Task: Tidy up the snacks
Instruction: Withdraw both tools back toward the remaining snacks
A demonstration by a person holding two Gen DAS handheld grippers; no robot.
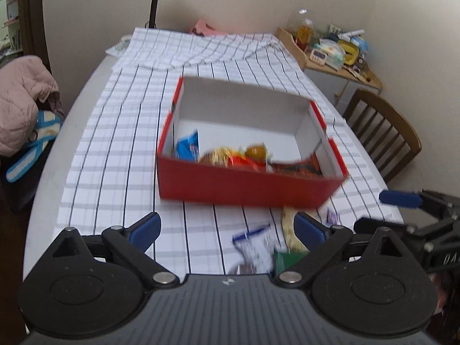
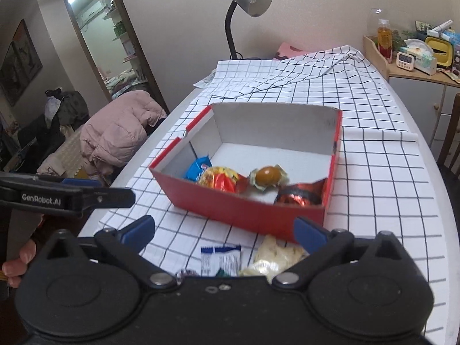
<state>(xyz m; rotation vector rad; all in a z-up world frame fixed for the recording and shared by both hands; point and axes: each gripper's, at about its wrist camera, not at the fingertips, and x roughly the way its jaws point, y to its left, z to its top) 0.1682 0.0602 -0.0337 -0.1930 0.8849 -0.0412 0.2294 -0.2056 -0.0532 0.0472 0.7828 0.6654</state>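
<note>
On the left tongs "GenRobot.AI" reads; both they and the right tongs gape wide, empty.

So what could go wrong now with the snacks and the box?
The white-and-blue packet and pale yellow packet lie close together near the table edge, so a grab by the open right gripper might nudge one off. The red box wall stands right behind them and could get bumped.

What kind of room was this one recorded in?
Most likely a home dining area: a table under a checked cloth, a wooden chair beside it, a cluttered sideboard, and a doorway that seems to open onto a bedroom.
</note>
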